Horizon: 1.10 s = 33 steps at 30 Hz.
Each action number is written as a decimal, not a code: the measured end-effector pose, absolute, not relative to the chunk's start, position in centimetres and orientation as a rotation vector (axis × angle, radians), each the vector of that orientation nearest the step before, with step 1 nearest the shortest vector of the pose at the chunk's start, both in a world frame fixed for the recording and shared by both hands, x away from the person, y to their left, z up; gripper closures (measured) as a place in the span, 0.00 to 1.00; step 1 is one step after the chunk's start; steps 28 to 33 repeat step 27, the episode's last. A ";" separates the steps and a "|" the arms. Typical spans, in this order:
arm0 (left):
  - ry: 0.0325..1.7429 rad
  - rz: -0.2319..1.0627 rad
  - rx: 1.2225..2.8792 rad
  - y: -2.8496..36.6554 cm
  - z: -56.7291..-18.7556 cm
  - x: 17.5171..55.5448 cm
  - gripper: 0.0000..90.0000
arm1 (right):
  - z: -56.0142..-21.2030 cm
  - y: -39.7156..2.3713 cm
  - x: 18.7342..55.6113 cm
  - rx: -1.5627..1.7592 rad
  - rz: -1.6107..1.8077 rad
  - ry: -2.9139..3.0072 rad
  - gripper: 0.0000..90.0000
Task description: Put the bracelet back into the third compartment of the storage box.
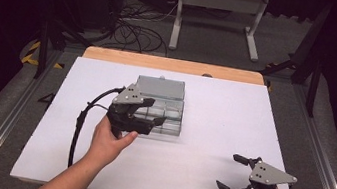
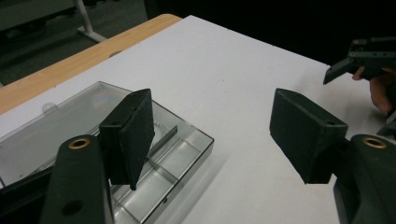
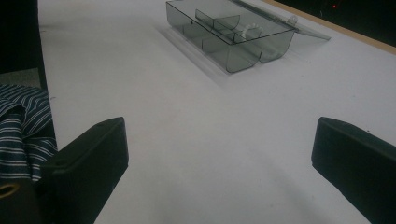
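Box point(image 1: 164, 109) lies open, lid point(image 1: 161, 88) toward far edge.

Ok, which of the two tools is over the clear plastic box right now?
The left tool, with open jaws. It hangs over the near edge of the clear compartment box, whose lid lies open. The right tool sits apart at the table's near right corner.
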State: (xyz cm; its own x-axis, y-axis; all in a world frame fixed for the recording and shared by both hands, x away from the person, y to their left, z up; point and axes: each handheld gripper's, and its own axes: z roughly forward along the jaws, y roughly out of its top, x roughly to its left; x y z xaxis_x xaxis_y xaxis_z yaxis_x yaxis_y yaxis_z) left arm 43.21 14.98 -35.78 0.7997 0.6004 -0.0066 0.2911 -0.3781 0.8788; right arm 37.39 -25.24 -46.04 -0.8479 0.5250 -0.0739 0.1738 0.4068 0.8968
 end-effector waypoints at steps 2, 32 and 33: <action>0.666 0.406 1.984 15.5 -36.1 42.5 0.33 | -46.0 -25.3 37.4 0.609 1.422 2.322 0.05; 0.756 0.419 1.891 23.4 -41.8 37.8 0.30 | -46.1 -25.3 37.4 0.617 1.415 2.320 0.05; 0.756 0.419 1.891 23.4 -41.8 37.8 0.30 | -46.1 -25.3 37.4 0.617 1.415 2.320 0.05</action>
